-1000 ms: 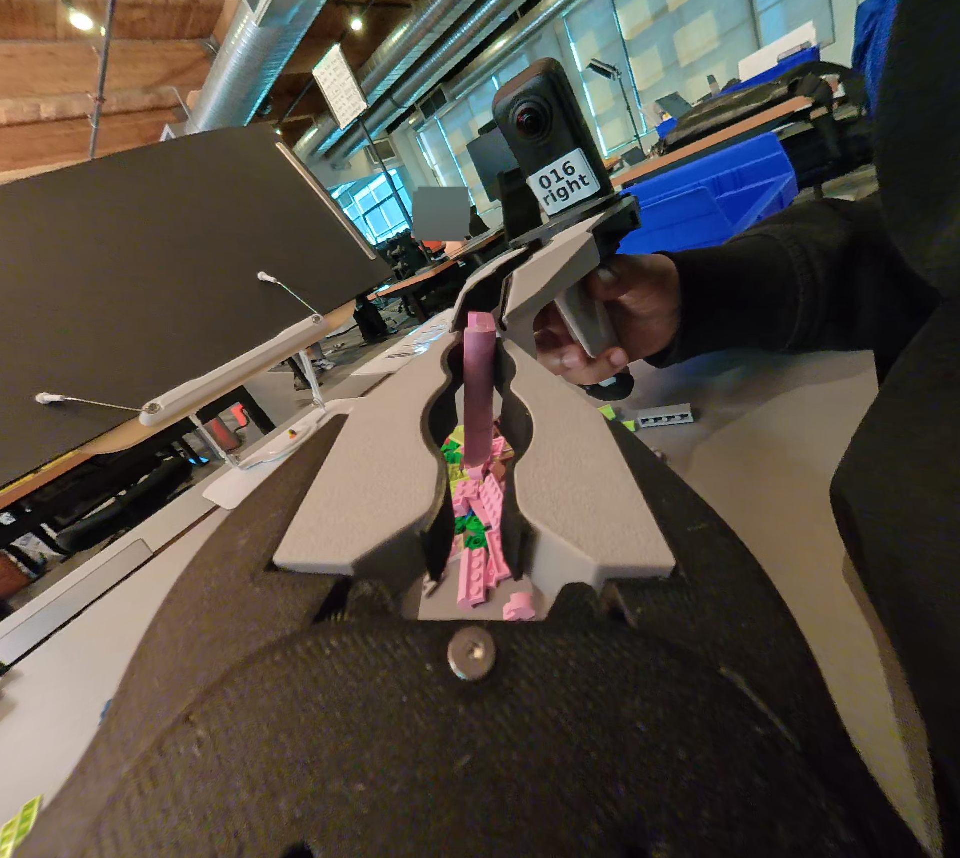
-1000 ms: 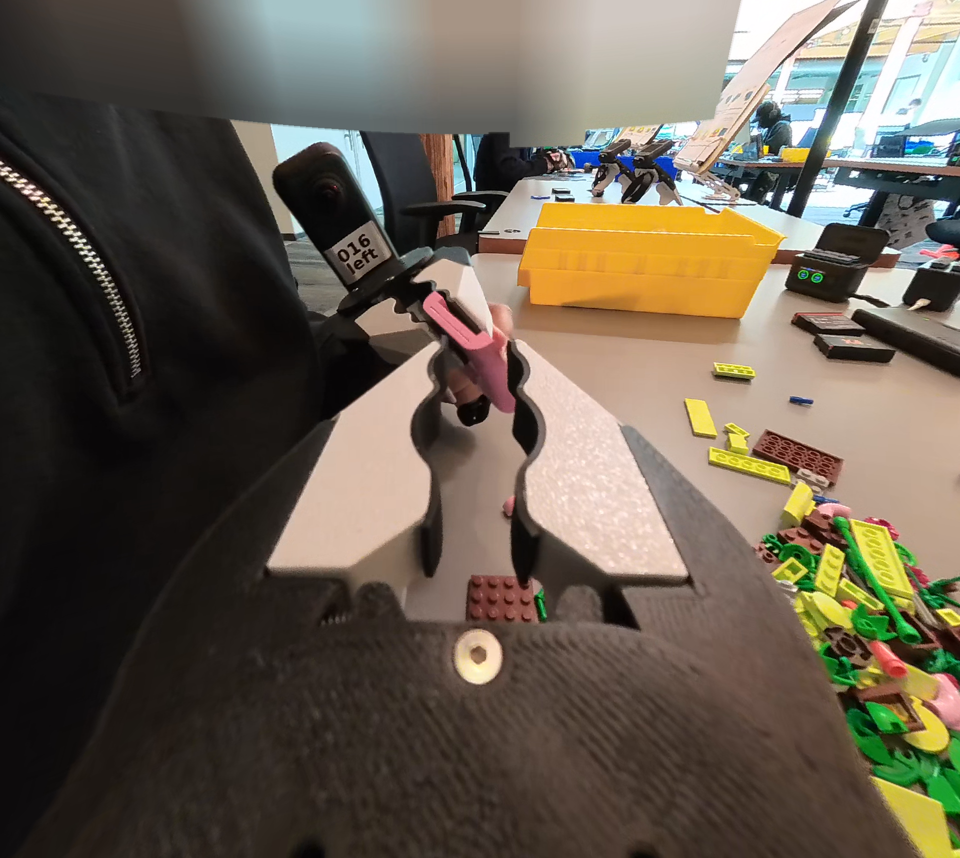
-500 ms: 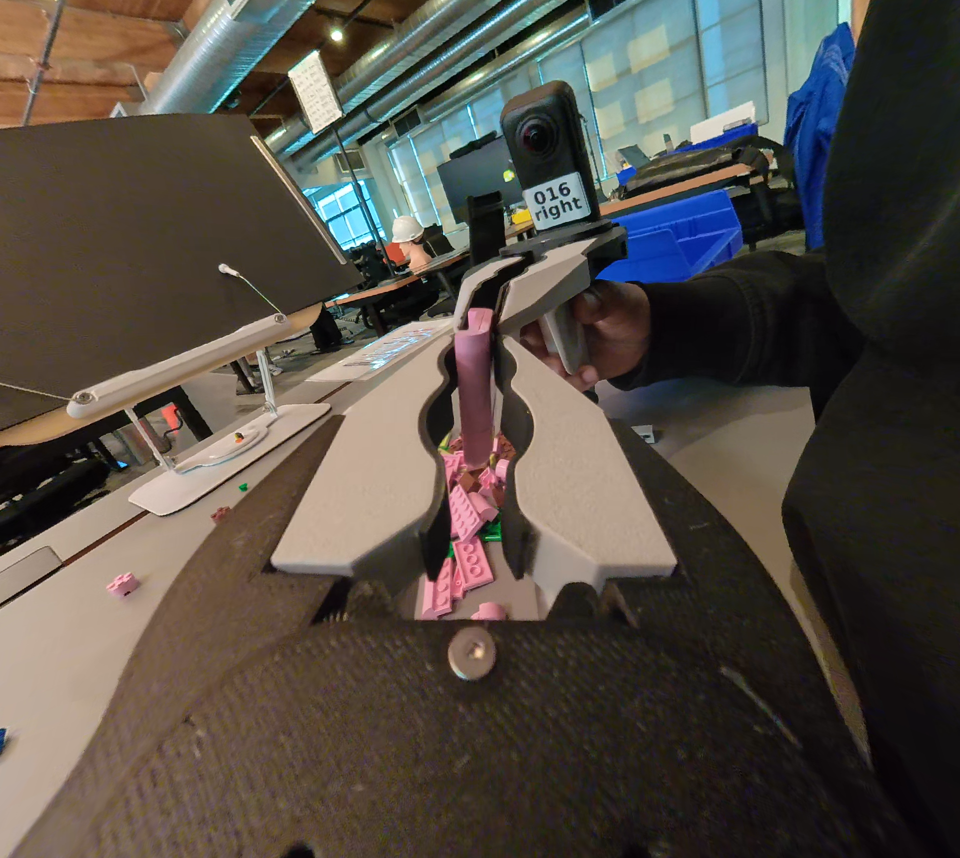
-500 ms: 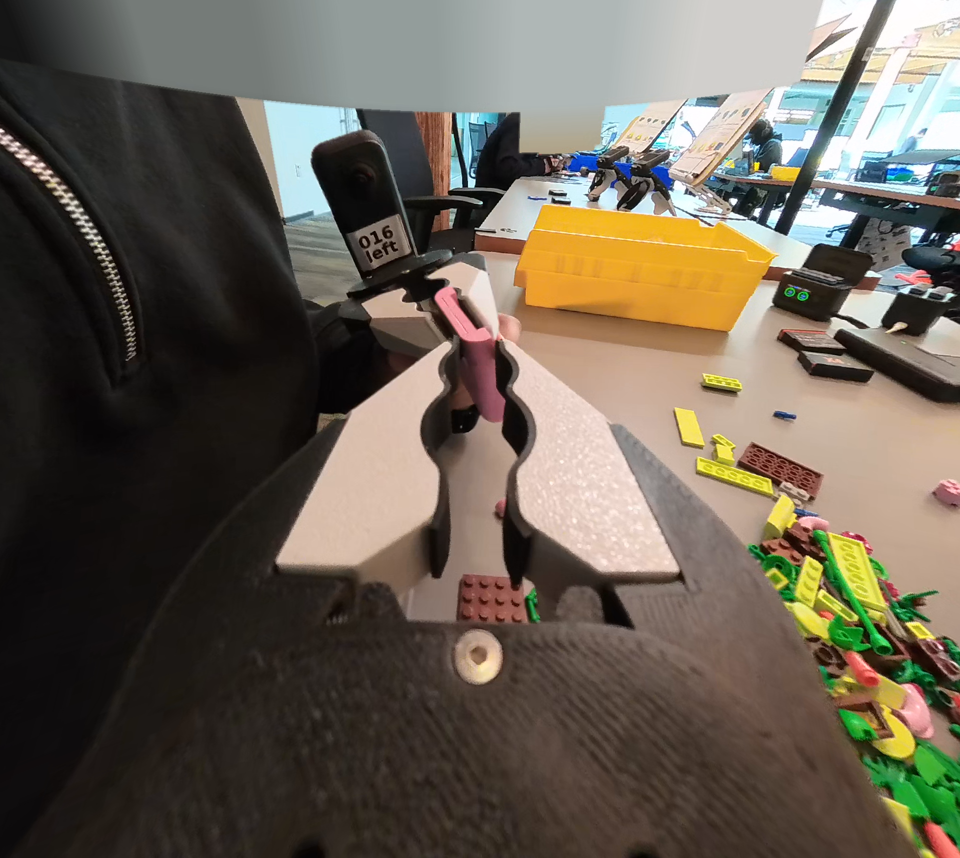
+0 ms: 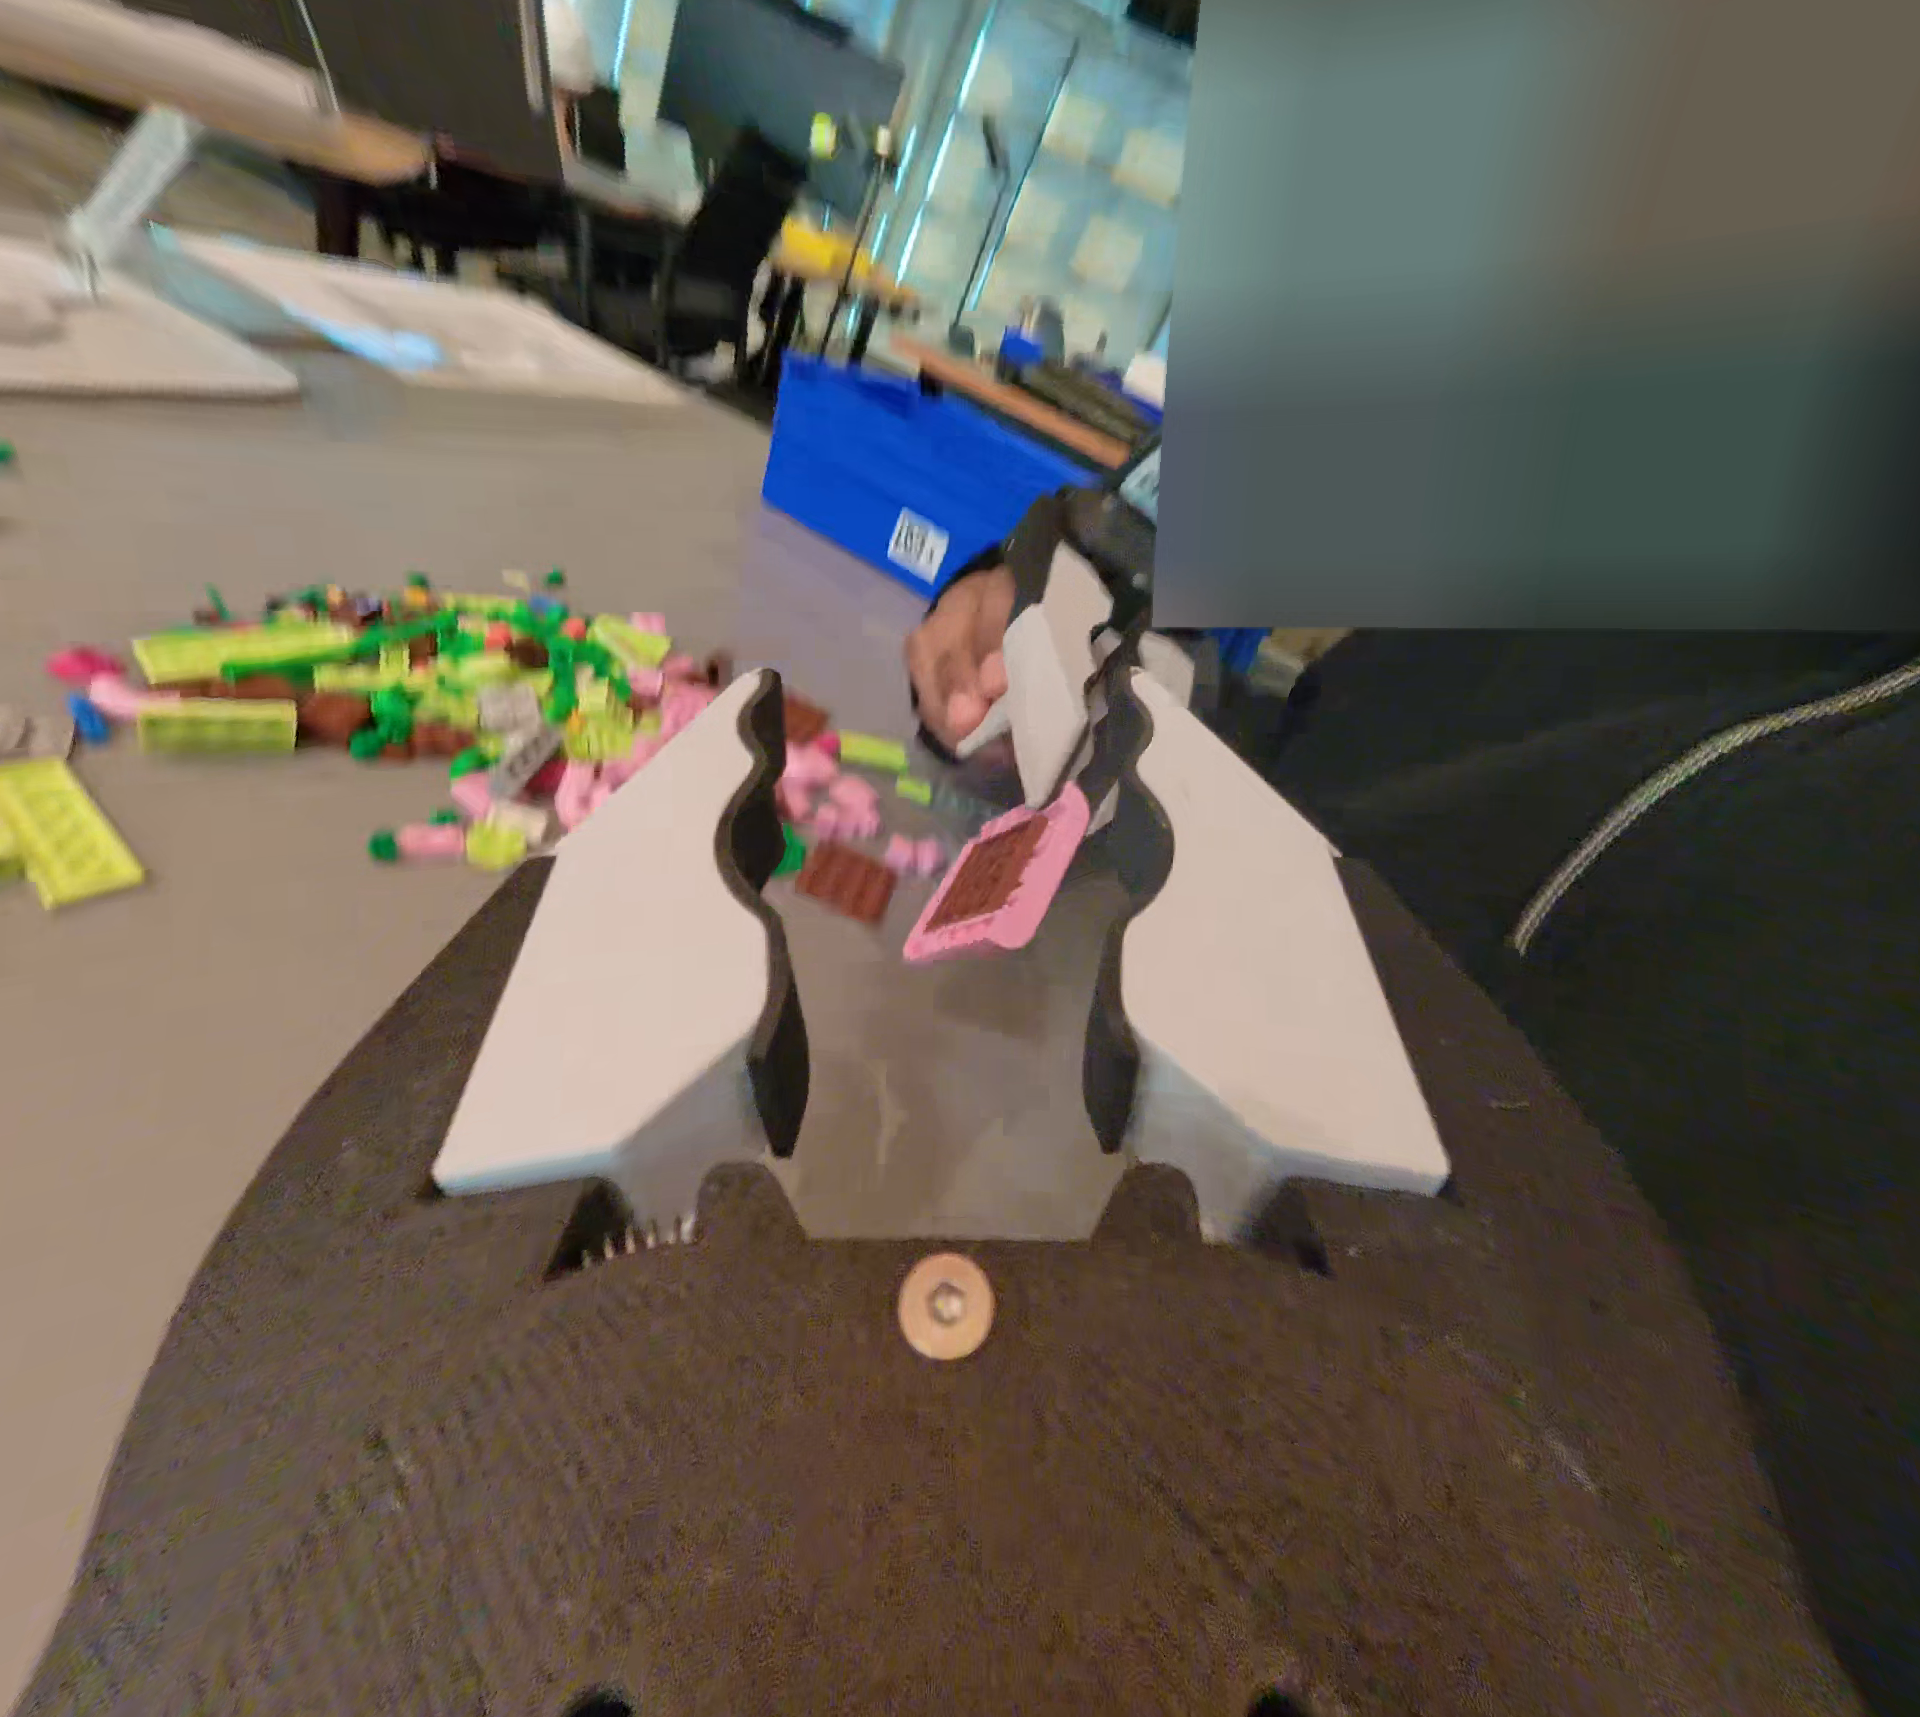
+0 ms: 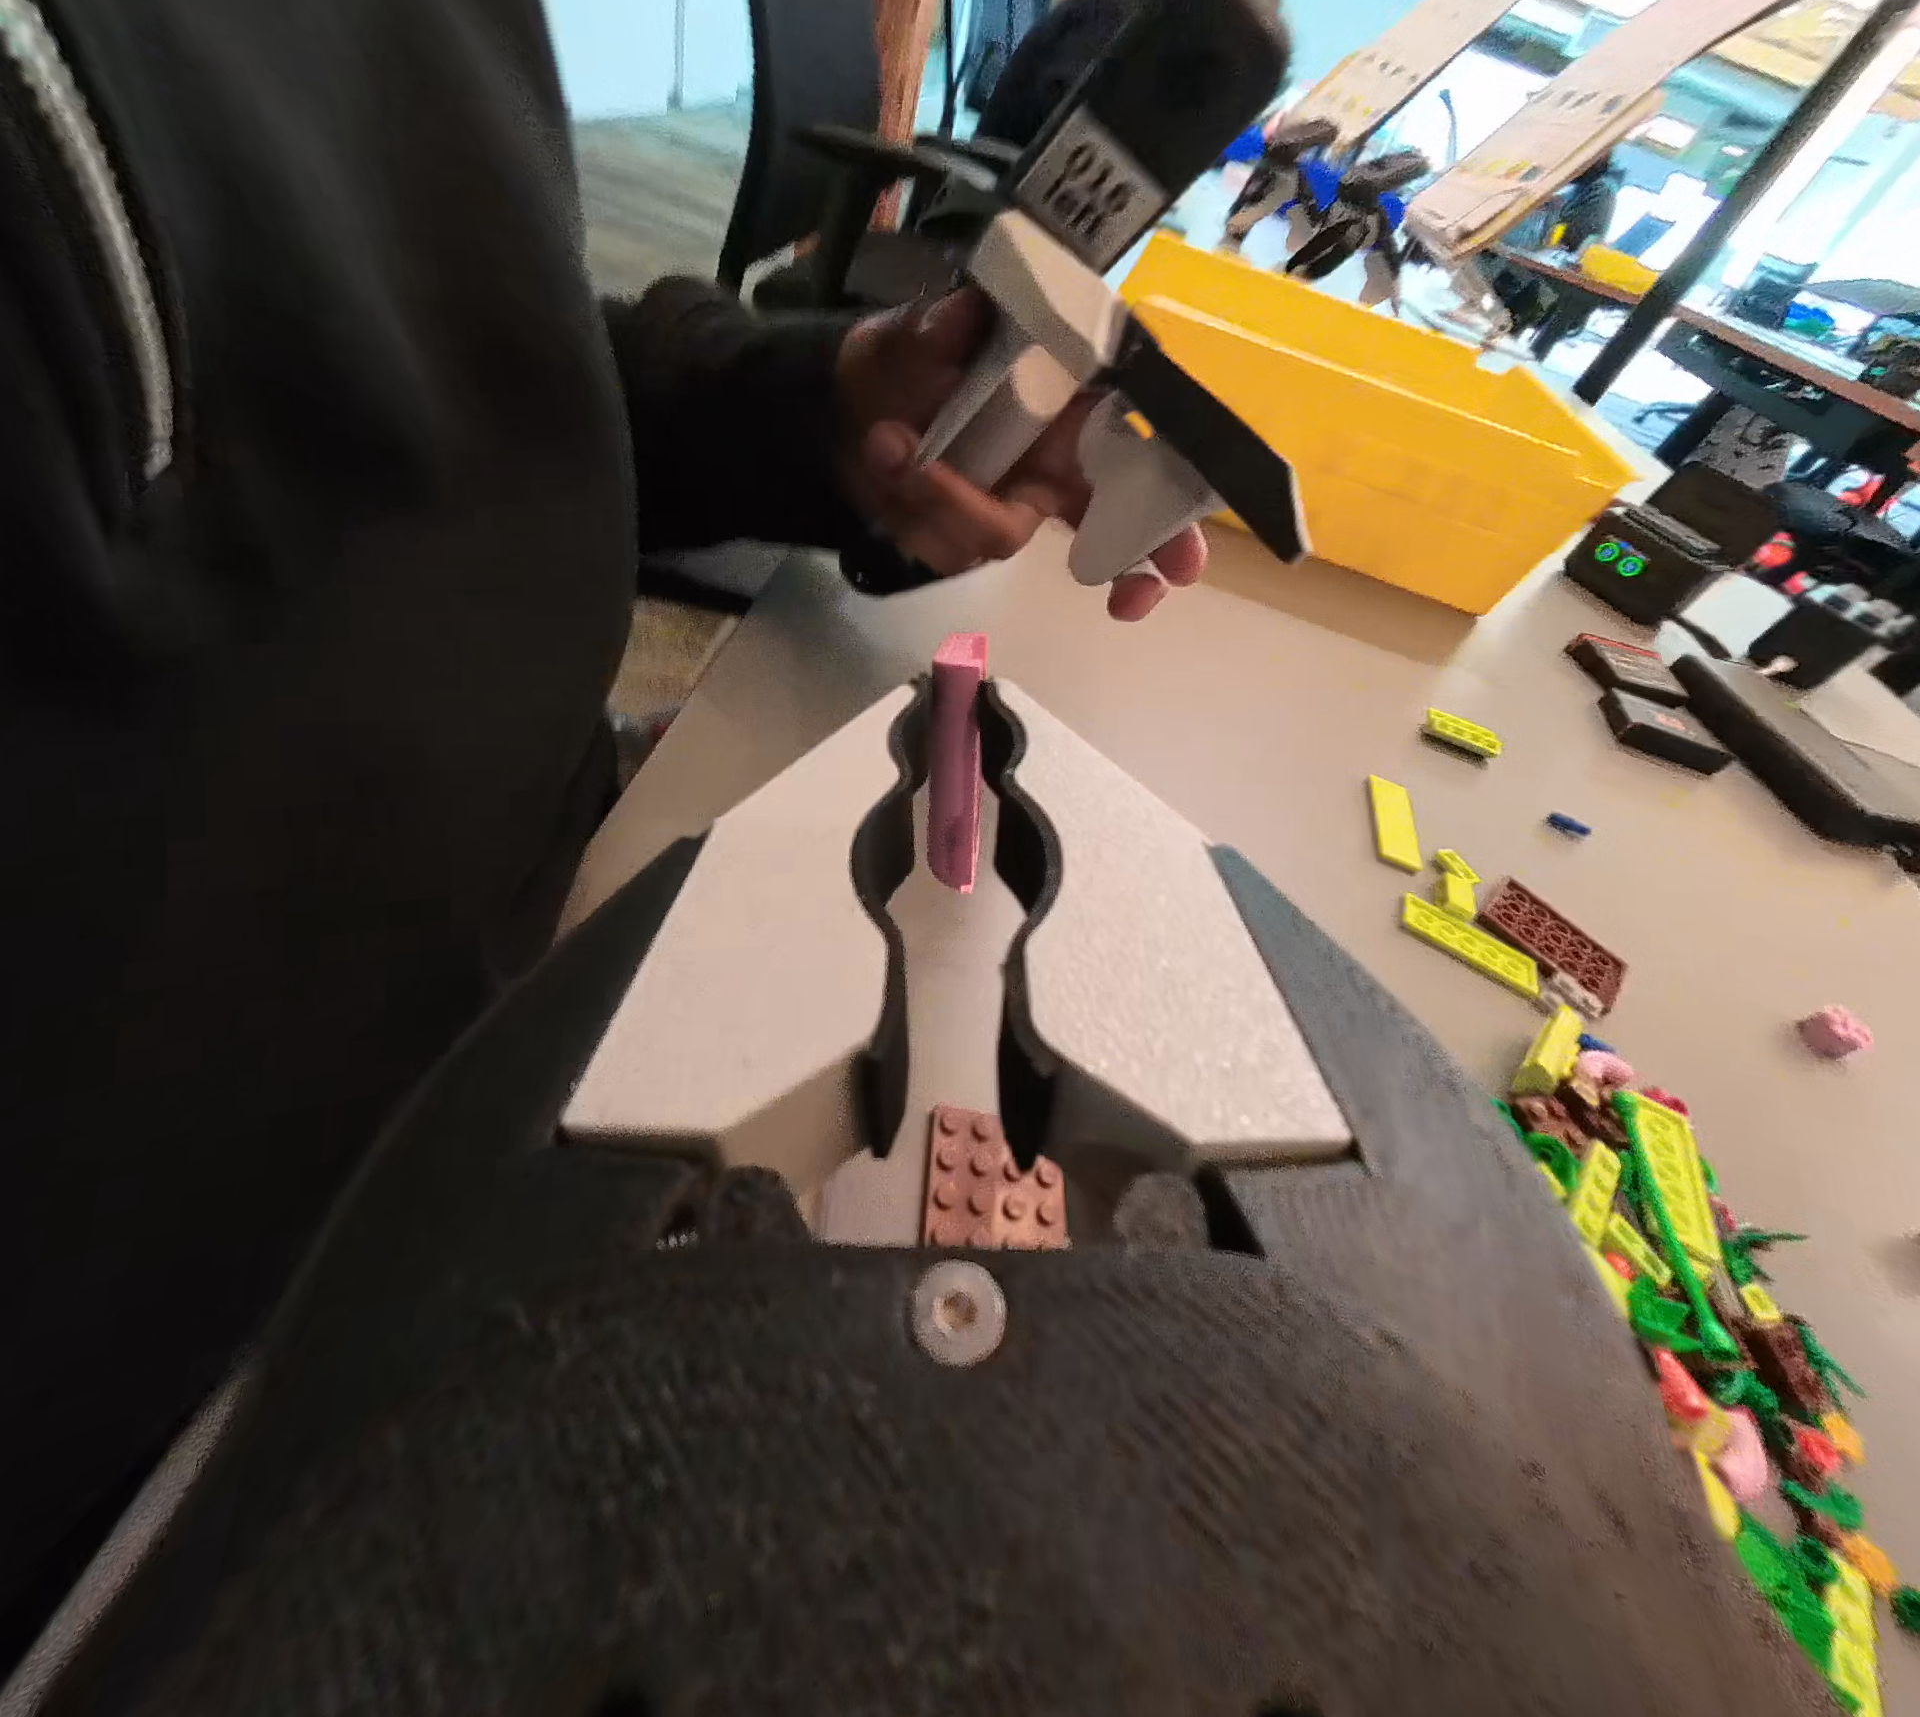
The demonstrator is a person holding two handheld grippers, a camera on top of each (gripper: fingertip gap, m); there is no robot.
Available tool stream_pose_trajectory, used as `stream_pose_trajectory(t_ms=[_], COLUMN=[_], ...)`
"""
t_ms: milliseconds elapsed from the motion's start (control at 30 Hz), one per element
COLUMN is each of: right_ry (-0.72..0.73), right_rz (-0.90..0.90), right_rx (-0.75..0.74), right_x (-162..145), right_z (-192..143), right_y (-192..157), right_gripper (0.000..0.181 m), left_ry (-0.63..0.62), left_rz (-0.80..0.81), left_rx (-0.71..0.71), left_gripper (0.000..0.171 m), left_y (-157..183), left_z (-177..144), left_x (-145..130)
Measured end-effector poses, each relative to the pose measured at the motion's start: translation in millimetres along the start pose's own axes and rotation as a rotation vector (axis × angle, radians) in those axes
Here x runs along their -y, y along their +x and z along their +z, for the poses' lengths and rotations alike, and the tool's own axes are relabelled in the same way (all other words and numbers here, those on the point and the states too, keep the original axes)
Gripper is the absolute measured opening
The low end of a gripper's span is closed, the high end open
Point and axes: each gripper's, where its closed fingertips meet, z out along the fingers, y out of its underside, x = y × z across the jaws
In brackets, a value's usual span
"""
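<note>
R tool (image 6: 951,711) is pinched tight on a pink plate (image 6: 956,774), held edge-on & upright between the tips, its top end poking just past them. From the L wrist view the same plate (image 5: 997,878) shows its flat face, w/ a brown plate stuck on it, hanging from the R tool (image 5: 1070,784) above the bench (image 5: 260,971). L tool (image 5: 951,711) is wide open w/ nothing in it; in the R wrist view it (image 6: 1205,504) sits up & beyond the pink plate, well apart from it, gripped by a hand (image 6: 935,462) in a dark sleeve. Brick pile (image 5: 416,680) lies on the bench left of the pink plate in the L view; a loose brown plate (image 5: 847,883) lies just beside it, nearer than the pile. In the R view another brown plate (image 6: 987,1189) shows on the bench under the R tool's base, pile (image 6: 1704,1272) off to the right. Yellow bin (image 6: 1371,431) stands on the bench behind the L tool; blue bin (image 5: 914,472) far beyond the pink plate in the L view. L view is blurry, so small bricks can't be told apart.
</note>
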Motion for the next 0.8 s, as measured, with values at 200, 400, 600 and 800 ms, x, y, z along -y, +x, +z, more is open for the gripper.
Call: stream_pose_trajectory(t_ms=[200, 400, 600, 800], right_ry=[-0.322, -0.428, -0.444, -0.354], right_rz=[-0.225, -0.268, -0.14, 0.283], right_rx=[0.065, 0.101, -0.004, -0.22], right_x=[-50, -65, -64, -59], right_z=[20, 12, 1, 8], right_y=[-35, -50, -45, -17], right_gripper=[0.005, 0.006, 0.019, 0.028], left_ry=[-0.403, -0.563, -0.631, -0.713], left_rz=[0.045, 0.119, 0.179, 0.263], left_rx=[0.025, 0.073, 0.127, 0.182], left_gripper=[0.064, 0.067, 0.069, 0.071], left_y=[13, 8, 1, -7], left_z=[-1, 8, 15, 16], left_x=[-78, -110, -120, -130])
